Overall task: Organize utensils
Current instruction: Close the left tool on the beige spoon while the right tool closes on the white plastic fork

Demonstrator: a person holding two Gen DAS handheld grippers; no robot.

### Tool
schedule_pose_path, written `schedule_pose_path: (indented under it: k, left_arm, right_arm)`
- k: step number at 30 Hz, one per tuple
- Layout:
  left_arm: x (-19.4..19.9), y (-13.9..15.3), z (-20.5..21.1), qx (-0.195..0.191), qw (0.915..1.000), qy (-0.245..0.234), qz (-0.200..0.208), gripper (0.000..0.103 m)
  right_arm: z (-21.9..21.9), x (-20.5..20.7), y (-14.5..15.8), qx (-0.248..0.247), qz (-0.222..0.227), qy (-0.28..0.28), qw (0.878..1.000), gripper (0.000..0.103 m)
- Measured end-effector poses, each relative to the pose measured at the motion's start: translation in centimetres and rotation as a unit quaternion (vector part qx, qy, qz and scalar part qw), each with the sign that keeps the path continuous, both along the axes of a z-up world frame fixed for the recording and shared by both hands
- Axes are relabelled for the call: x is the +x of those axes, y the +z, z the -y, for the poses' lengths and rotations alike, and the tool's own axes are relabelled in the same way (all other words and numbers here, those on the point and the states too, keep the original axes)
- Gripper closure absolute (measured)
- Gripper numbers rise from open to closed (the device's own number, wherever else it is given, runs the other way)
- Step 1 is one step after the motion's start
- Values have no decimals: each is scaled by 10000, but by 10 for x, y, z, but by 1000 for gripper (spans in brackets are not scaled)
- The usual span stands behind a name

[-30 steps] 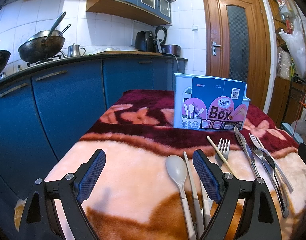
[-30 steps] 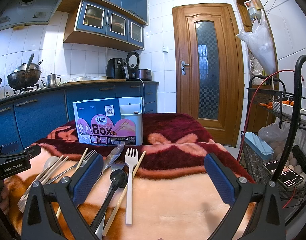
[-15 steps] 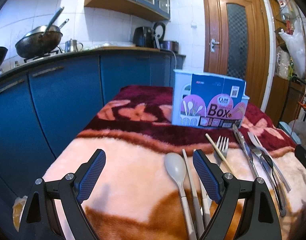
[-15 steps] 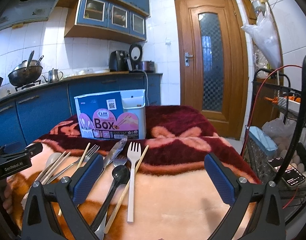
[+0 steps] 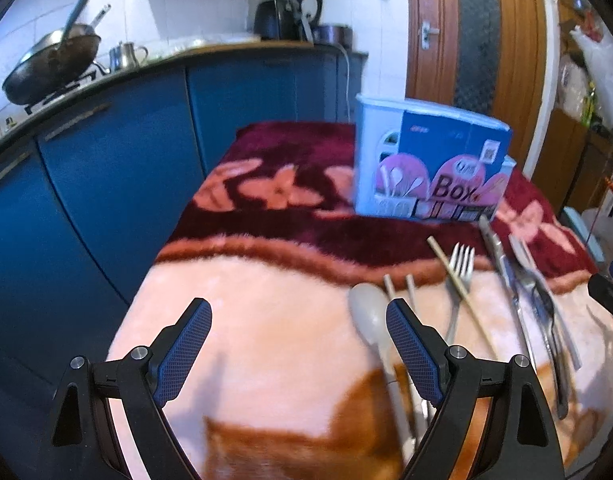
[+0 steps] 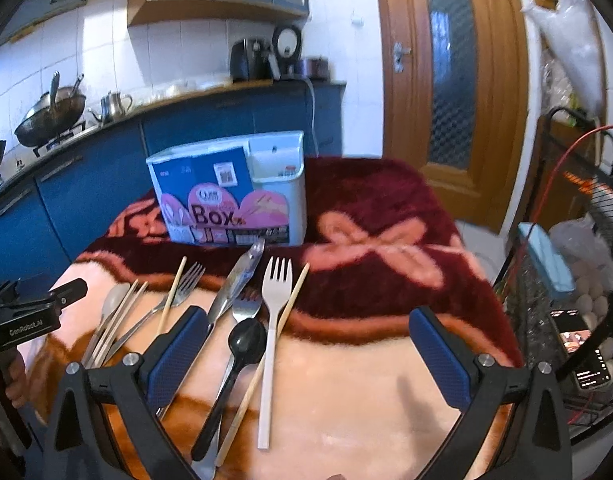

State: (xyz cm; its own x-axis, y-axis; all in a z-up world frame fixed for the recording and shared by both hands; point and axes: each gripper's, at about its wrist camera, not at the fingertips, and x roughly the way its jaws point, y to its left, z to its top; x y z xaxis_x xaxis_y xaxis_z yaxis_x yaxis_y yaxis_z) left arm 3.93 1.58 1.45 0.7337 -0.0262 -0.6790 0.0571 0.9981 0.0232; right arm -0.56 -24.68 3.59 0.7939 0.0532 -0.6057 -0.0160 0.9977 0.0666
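Observation:
Utensils lie in a row on a blanket-covered table in front of a white utensil box (image 6: 230, 192) with a blue and pink label; it also shows in the left wrist view (image 5: 430, 168). The row holds a beige spoon (image 5: 370, 316), chopsticks (image 5: 462, 288), a metal fork (image 5: 460, 276), a knife (image 6: 238, 280), a black spoon (image 6: 242, 344) and a white fork (image 6: 272, 320). My left gripper (image 5: 298, 352) is open and empty, just left of the beige spoon. My right gripper (image 6: 306, 352) is open and empty above the black spoon and white fork.
Blue kitchen cabinets (image 5: 86, 184) run along the left, with a wok (image 5: 50, 64) on the counter. A wooden door (image 6: 450, 80) is behind. A wire rack (image 6: 586, 280) with eggs and a phone stands at the right of the table.
Both grippers have tilted down and moved lower toward the table. The utensils now sit closer and higher in both views. Jaws stay open.

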Motion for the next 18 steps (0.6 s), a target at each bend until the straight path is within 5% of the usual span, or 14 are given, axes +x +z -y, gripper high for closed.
schedule_pose_path:
  k: [6, 18]
  left_arm:
    - [14, -2, -3, -76, 9978, -213, -623, 13]
    - [25, -19, 13, -210, 9868, -591, -1490, 14]
  right_arm:
    - [7, 22, -12, 198, -891, 181, 9957, 25]
    - [10, 51, -25, 386, -1925, 472, 9794, 50]
